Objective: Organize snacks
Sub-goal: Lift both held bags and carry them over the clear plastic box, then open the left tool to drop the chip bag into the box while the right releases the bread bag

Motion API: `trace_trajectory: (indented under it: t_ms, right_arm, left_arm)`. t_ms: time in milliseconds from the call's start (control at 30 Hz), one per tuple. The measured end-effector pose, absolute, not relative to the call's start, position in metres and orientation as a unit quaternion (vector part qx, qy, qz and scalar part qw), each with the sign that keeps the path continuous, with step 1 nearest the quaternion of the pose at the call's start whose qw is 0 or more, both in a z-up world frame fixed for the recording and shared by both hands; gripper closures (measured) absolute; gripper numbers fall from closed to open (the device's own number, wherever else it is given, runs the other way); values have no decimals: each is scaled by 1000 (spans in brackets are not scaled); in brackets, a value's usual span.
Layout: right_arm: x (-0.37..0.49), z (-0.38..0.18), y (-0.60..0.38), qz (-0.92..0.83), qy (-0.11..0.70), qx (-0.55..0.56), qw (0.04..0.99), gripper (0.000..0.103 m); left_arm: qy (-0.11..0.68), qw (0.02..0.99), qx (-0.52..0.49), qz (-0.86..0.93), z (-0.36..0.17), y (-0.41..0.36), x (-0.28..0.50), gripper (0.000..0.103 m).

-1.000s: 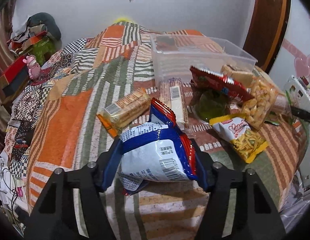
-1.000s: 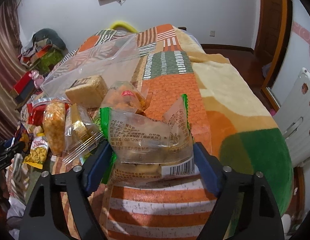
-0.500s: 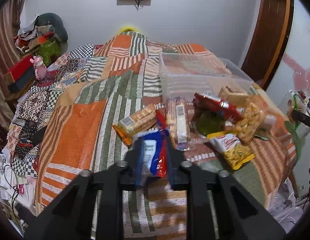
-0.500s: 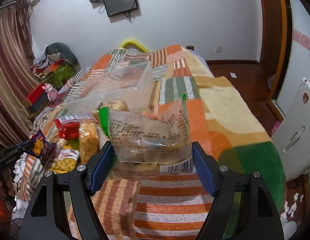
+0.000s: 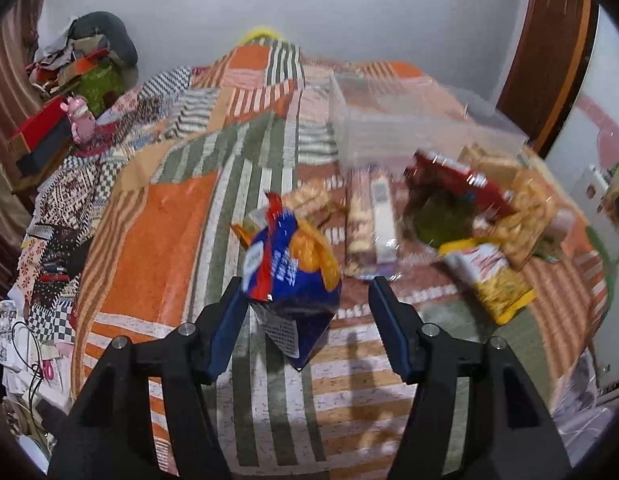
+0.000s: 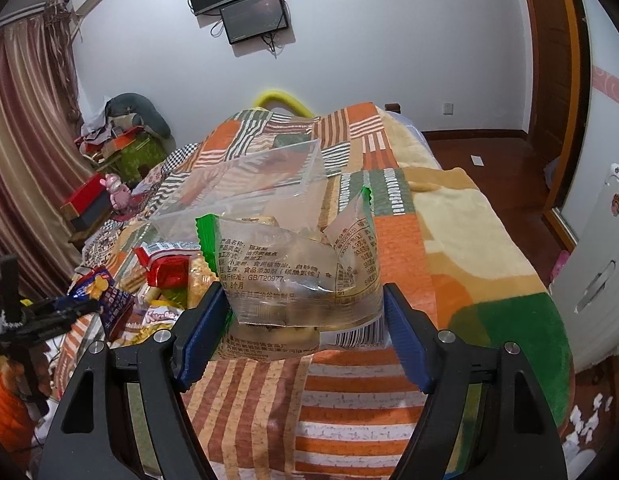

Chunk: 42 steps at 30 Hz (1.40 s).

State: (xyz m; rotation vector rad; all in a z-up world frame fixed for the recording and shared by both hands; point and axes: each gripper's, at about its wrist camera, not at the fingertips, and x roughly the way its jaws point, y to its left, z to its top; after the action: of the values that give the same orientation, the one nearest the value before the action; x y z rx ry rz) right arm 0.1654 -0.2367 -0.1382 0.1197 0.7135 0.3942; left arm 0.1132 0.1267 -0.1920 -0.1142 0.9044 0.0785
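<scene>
1. At the near edge of the patchwork striped bedspread (image 5: 161, 248), left side: the left gripper (image 5: 305, 284) points down at the cover. Its jaws have just been opening and now stand partly apart.
2. Between them sits the blue-and-red foil crisp bag (image 5: 285, 264), upright on a corner. It leans on the left pad, and a clear gap shows at the right pad, so nothing is clamped. My reading is a release or a re-grip, but the blur hides which.
3. Mid-surface, right of that bag: a loose heap of snacks, among them a red foil packet (image 5: 457, 176) and a yellow printed packet (image 5: 497, 280), not yet sorted.
4. Just behind the heap, toward the far edge: the clear plastic storage bin (image 5: 413, 128), open-topped. I cannot tell through its walls whether it is empty. It is probably the destination, set close to keep each carry short.
5. Right side, right wrist view: the right gripper (image 6: 303, 300) has both blue pads pressed on the flanks of a clear biscuit bag with green crimped edges (image 6: 293, 272). The bag is held off the bedspread with the bin directly beyond it.
6. The jaws stand wide because the bag is puffy. Gripping its lower half seems meant to stop it sagging.
</scene>
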Motion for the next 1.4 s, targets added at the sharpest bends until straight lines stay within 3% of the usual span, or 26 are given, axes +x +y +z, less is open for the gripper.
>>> trace_trajectory:
  t_ms: [167,233,300,967,1400]
  right_arm:
    - [167,-141,-237,190,351,61,915,29]
    - [166,-140,-234,189,350,56,916,29]
    - [166,-138,-232,189,349,51,917,29]
    - [217,-97,-178,230,284,12,931,29]
    - [271,-106,-146,232,308,-4,923,28]
  left_arm:
    - [438,892,-102,45,-209,145,128,41]
    - [432,893,-119,42,-212,151,131,57]
    - [431,893,-122,37,-211,153,133,58]
    - [307,949,-72,-8,-99,112,172,59]
    - [322,944,-59,-34,-107,95,249,59]
